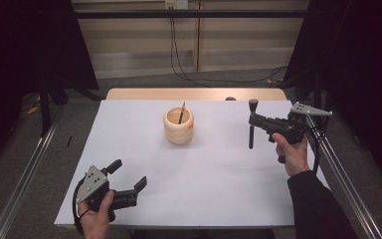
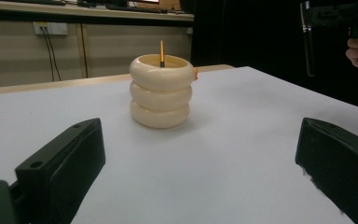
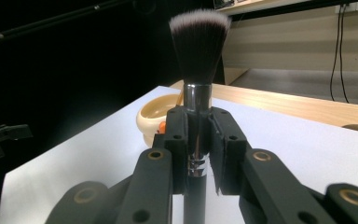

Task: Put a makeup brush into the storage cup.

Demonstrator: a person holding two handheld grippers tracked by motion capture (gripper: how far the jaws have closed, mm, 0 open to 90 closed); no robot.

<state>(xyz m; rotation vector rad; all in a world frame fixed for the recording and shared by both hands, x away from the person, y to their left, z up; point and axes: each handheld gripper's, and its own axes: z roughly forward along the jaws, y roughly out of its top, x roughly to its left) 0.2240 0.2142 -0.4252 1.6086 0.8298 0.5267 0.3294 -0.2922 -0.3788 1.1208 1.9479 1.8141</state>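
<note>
Brush (image 3: 198,56) stands upright, clamped in the right gripper (image 1: 253,121) at three o'clock of the cup (image 1: 178,126); left gripper (image 1: 128,180) gapes empty at seven o'clock on the worktop (image 1: 219,184).

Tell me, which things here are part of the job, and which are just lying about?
In the job:
- makeup brush, clamped upright in the right gripper
- cream ringed holder, already holding a pencil
- left gripper, open and empty

Lying about:
- wall cables
- wooden bench behind the table
</note>
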